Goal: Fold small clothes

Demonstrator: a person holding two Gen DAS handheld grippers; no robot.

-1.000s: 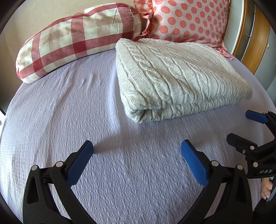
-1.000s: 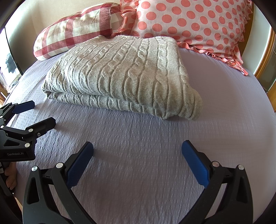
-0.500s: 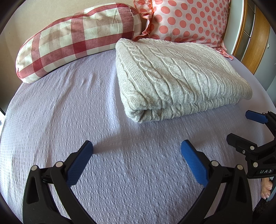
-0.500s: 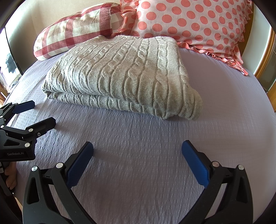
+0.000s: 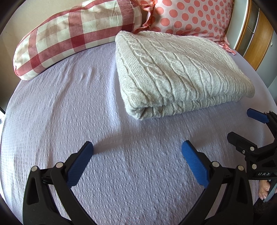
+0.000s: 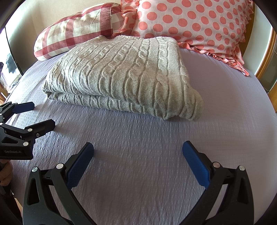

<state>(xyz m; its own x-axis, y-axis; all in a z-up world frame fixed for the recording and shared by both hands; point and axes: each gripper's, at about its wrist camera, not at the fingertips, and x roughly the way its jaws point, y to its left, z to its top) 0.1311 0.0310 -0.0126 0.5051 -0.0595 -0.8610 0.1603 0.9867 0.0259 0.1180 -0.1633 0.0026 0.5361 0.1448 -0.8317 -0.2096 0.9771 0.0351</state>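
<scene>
The sweater (image 5: pixel 180 72) lies on the bed (image 5: pixel 69 112), already folded into a thick rectangle, its far edge against the dotted pillow (image 5: pixel 187 15) and its far-left corner near the checked pillow (image 5: pixel 69 32). All positions below are taken from the sweater. Left gripper (image 5: pixel 136 155): fingers apart, nothing between them, hovering over bare sheet off the sweater's near-left corner, where the rounded fold shows. Right gripper (image 6: pixel 137 155): fingers likewise spread wide and empty, off the sweater's near edge toward its right corner. Neither touches the knit; both sit clear of it on the near side. In the right view the near edge shows stacked layers running left to right, with the bulkier rolled corner (image 6: pixel 188 109) on the right end. Long axis: cannot tell for sure through the fisheye, though the near edge looks like the longer side. Judgement: the fold looks done or nearly so; any further fold or lift would start from this near edge, and the two grippers look about equally close to it.
</scene>
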